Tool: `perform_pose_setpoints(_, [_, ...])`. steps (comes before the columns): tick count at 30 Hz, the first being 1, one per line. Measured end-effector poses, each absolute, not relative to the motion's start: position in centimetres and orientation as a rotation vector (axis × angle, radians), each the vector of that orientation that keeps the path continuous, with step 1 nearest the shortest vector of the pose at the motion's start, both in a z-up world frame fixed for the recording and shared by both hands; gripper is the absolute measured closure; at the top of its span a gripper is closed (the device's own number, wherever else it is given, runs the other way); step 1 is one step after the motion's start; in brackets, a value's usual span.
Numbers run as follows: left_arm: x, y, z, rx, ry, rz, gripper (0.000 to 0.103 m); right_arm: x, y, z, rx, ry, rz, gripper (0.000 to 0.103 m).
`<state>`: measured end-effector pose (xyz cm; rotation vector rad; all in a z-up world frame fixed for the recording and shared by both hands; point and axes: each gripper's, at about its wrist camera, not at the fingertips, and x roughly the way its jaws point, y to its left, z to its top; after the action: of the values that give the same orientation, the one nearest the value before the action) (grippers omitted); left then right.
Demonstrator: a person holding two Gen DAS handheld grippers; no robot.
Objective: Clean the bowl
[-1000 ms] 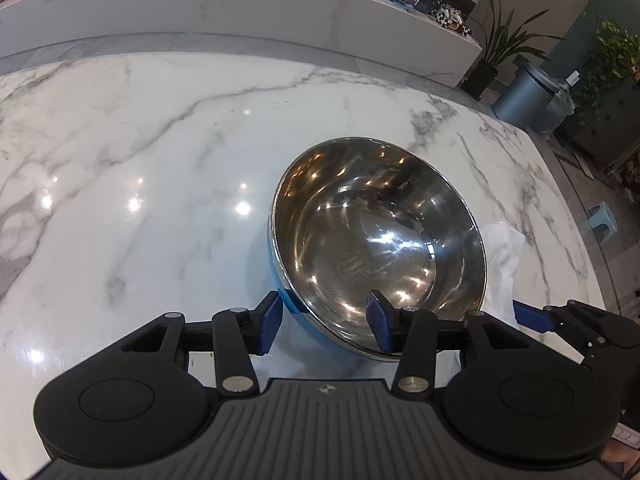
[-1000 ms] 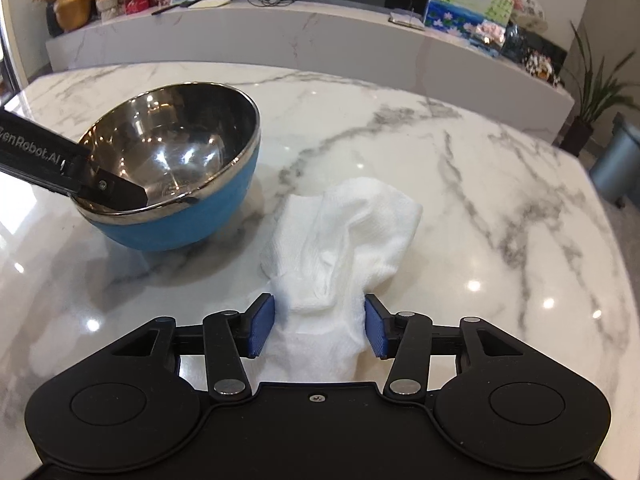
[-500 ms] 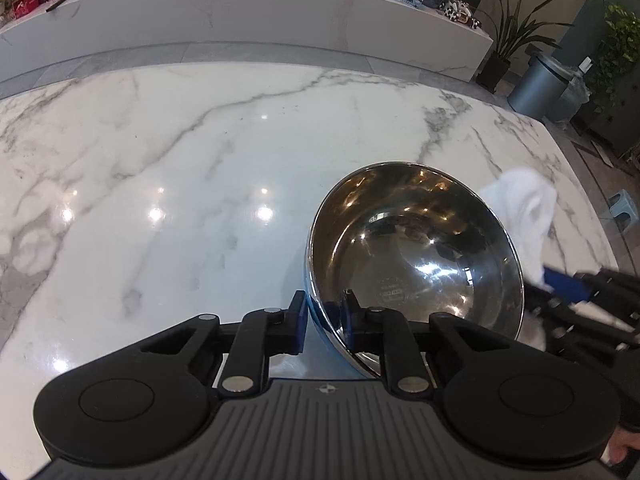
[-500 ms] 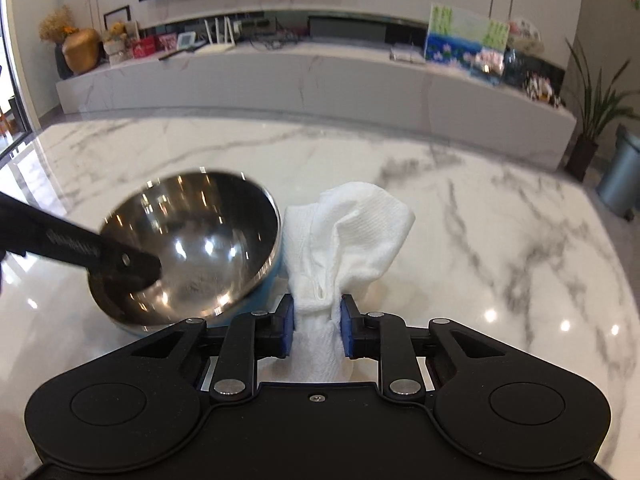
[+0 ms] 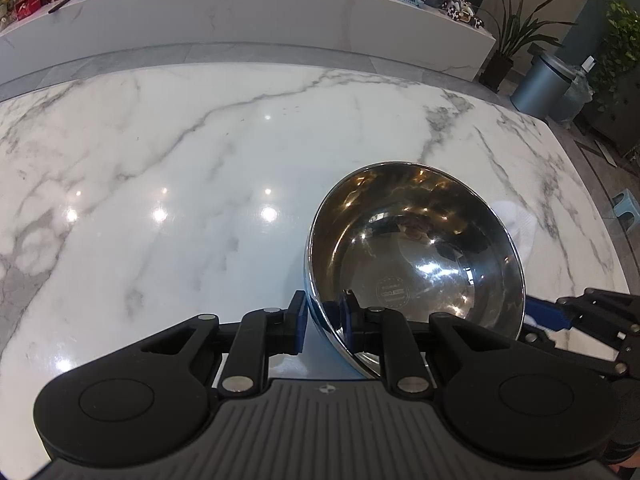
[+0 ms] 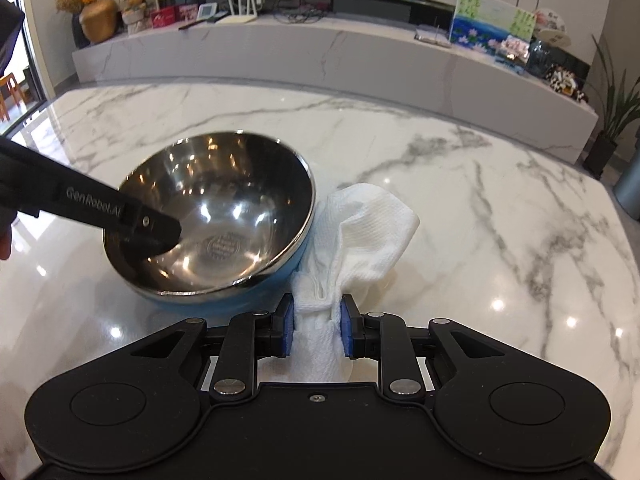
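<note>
A steel bowl (image 5: 416,248) with a blue outside sits tilted on the marble table (image 5: 160,168). My left gripper (image 5: 325,322) is shut on the bowl's near rim, one finger inside and one outside. In the right wrist view the bowl (image 6: 224,216) is at centre left with the left gripper's arm (image 6: 92,204) reaching over its rim. My right gripper (image 6: 316,330) is shut on a bunched white cloth (image 6: 360,236), which stands up right beside the bowl's right side. In the left wrist view the cloth (image 5: 520,224) peeks out behind the bowl.
A long marble counter (image 6: 320,60) with pictures, boxes and a router runs behind the table. A grey bin (image 5: 544,84) and potted plants (image 5: 516,40) stand on the floor at the right. The table's right edge (image 5: 592,200) is near the bowl.
Both grippers closed: the left onto the bowl's rim, the right onto the cloth. The cloth was lifted off the table and brought beside the bowl, which is now tilted.
</note>
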<state>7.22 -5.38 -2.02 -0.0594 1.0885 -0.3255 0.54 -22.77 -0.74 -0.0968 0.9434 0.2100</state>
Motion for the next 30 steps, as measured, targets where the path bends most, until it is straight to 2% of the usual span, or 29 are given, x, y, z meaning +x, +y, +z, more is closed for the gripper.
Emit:
perform_pose_setpoints(5, [7.1, -5.1, -2.5, -0.069, 1.1, -0.314, 0.065, 0.2, -22.5, -1.2, -0.107, 0.963, 0.217, 0.082])
perform_pose_setpoints(10, [6.8, -5.5, -2.5, -0.055, 1.104, -0.328, 0.065, 0.0, -22.8, -0.4, -0.102, 0.939, 0.213, 0.082])
perform_pose_setpoints(14, [6.5, -6.1, -2.2, -0.011, 1.086, -0.348, 0.078, -0.2, -23.1, 0.4, -0.096, 0.913, 0.208, 0.082])
perform_pose_setpoints(21, [6.8, -6.2, -1.8, 0.018, 1.039, -0.334, 0.087, -0.4, -24.2, 2.1, -0.07, 0.864, 0.202, 0.082])
perform_pose_setpoints(28, [6.8, -6.0, -1.8, -0.006, 1.053, -0.321, 0.087, -0.4, -24.1, 1.9, -0.07, 0.879, 0.227, 0.082])
perform_pose_setpoints(30, [6.8, -6.0, -2.0, -0.016, 1.077, -0.319, 0.077, -0.4, -23.8, 1.7, -0.075, 0.897, 0.239, 0.082])
